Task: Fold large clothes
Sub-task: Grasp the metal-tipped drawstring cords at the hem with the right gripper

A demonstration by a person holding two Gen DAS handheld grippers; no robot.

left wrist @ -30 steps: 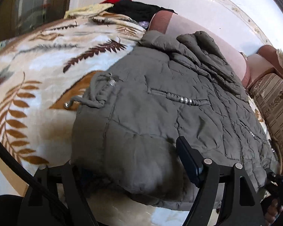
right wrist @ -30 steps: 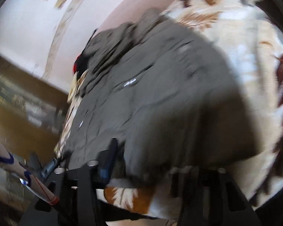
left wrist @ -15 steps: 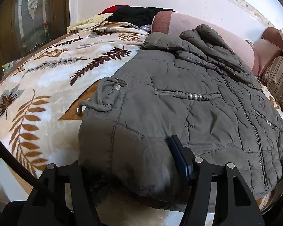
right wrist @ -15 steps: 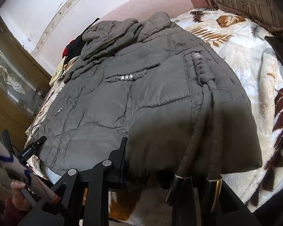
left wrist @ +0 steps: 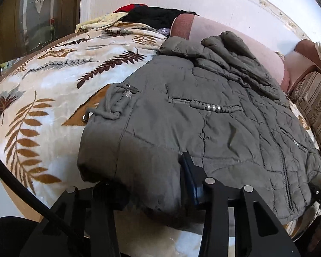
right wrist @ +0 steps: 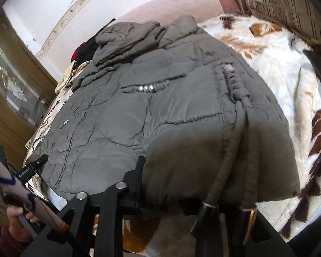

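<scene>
**At the near hem: both grippers taking hold for the fold**

On the leaf-print blanket [left wrist: 42, 98] the grey quilted jacket [left wrist: 203, 128] is lying flat, its hem toward the cameras and its sleeves bunched up at the far end against the pink cushion [left wrist: 235, 40].

Left gripper [left wrist: 152, 184]: jaws have just been closing, and the hem corner is sitting between them. The cloth is bulging over both fingers, so I am reading this as a pinch taking hold of the jacket, though the pad contact itself is hidden under the fabric.

Right gripper [right wrist: 179, 184]: jaws have also been closing, narrowing on the opposite hem corner. The two drawcords [right wrist: 229, 162] with metal tips are hanging down across the right-hand finger.

Notes for doing this step well:
- Both layers of the padded hem are probably needing to be caught, not only the top skin; otherwise the lining will be sliding out on the lift.
- Lifting both corners together and level is keeping the fold edge straight.
- The drawcords are looking likely to snag or drag; they should be carried along with the hem.
- The bunched sleeves are likely needing flattening, or the fold is coming out lumpy.
</scene>
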